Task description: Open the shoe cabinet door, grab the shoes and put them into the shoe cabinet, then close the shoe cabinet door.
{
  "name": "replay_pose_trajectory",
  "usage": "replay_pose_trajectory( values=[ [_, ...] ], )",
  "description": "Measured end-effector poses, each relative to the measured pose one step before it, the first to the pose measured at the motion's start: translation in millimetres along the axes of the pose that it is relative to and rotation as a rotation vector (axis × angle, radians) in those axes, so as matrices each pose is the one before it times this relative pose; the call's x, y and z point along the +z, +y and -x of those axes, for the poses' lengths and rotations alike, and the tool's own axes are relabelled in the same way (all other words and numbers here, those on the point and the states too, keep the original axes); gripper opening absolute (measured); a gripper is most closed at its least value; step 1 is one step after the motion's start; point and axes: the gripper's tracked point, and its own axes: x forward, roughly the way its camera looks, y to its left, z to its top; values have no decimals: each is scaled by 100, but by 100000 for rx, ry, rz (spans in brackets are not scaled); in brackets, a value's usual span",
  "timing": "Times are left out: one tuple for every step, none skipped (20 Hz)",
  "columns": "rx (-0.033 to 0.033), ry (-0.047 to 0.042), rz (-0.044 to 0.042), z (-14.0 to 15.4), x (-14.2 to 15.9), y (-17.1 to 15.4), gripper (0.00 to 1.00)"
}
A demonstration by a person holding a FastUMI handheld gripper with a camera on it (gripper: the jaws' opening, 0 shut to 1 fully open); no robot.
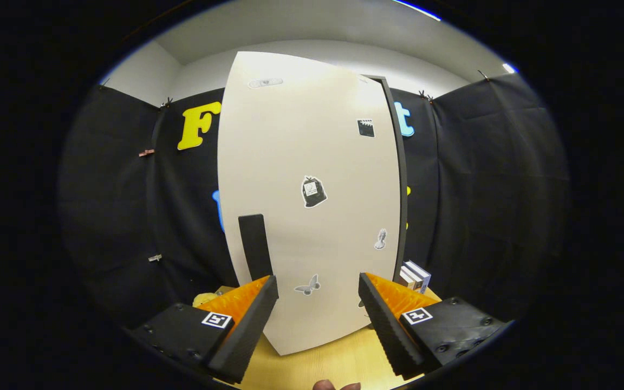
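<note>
A tall white shoe cabinet door point(306, 162) with several small stickers stands just ahead of my fingers, its face towards me. A black handle strip point(255, 246) runs down its left side, just above my left finger point(247, 325). The dark cabinet frame edge point(398, 179) shows along the door's right side. My gripper point(317, 319) is open, with nothing between the fingers. The right finger point(390, 325) is level with the door's lower part. The door looks shut or nearly so. No shoes can be made out clearly.
The cabinet stands on a light wooden table point(333, 363). A small stack of white boxes point(415, 276) sits to the right of the cabinet. Something yellow point(206, 298) lies behind my left finger. A bit of a hand point(336, 385) shows below.
</note>
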Motion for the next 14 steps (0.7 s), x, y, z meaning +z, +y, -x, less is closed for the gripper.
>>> replay_pose_trajectory(
  values=[
    [169, -378, 625, 131, 106, 106, 98],
    [330, -40, -46, 72, 8, 161, 98],
    [391, 69, -288, 32, -24, 94, 98],
    [-98, 57, -324, -70, -10, 22, 98],
    [193, -95, -158, 30, 14, 30, 98],
    [-186, -38, -51, 100, -88, 69, 98],
    [126, -183, 88, 61, 40, 130, 98],
    [-133, -370, 512, -1, -2, -15, 98],
    [287, -321, 693, 53, 2, 173, 98],
    [103, -73, 612, 94, -72, 87, 98],
    [527, 147, 94, 155, -81, 191, 98],
    [148, -71, -138, -8, -17, 85, 98],
    [83, 225, -202, 66, -32, -16, 98],
    [11, -46, -479, -58, 30, -13, 98]
  ],
)
